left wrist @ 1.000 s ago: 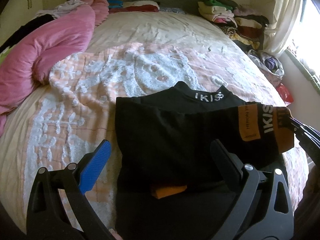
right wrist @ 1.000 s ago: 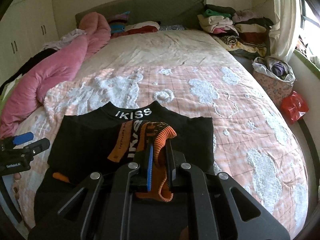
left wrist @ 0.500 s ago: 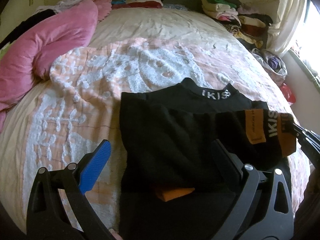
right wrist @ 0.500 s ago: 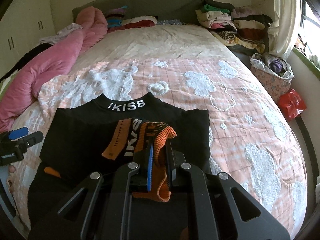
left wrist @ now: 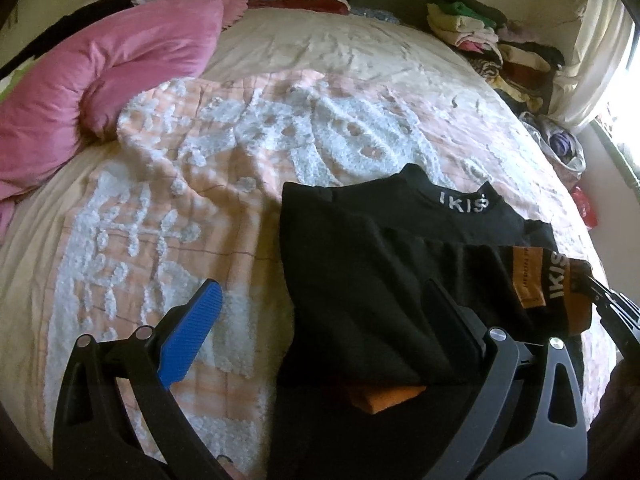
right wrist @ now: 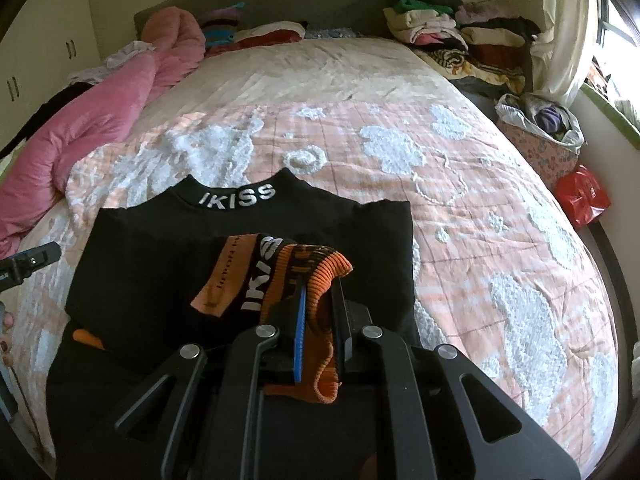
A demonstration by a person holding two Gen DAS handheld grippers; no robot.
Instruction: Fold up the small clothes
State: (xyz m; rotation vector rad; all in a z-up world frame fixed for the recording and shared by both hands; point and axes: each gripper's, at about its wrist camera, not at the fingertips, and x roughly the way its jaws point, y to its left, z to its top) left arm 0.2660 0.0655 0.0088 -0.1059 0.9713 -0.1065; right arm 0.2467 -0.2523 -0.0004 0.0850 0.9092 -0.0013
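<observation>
A black top (left wrist: 360, 280) with a white "IKISS" collar (right wrist: 236, 198) lies flat on the bed, one sleeve folded across its chest. My right gripper (right wrist: 320, 292) pinches that sleeve's orange ribbed cuff (right wrist: 316, 276) just above the chest. Its jaws are opening, with the cuff still between the pads. From the left wrist the cuff (left wrist: 560, 292) and right gripper (left wrist: 616, 312) show at the right edge. My left gripper (left wrist: 320, 320) is open and holds nothing, low over the top's left edge. An orange tab (left wrist: 384, 398) pokes out near the hem.
A pink duvet (right wrist: 100, 128) is bunched along the bed's left side. Folded clothes (right wrist: 452, 36) are stacked at the far right by the headboard (right wrist: 260, 0). A bag of laundry (right wrist: 540, 128) and a red bag (right wrist: 584, 196) stand beside the bed on the right.
My left gripper slid sideways, so the top's left edge now lies nearer the middle of its jaws. My right gripper sank slightly with the cuff, and its fingers parted a little.
</observation>
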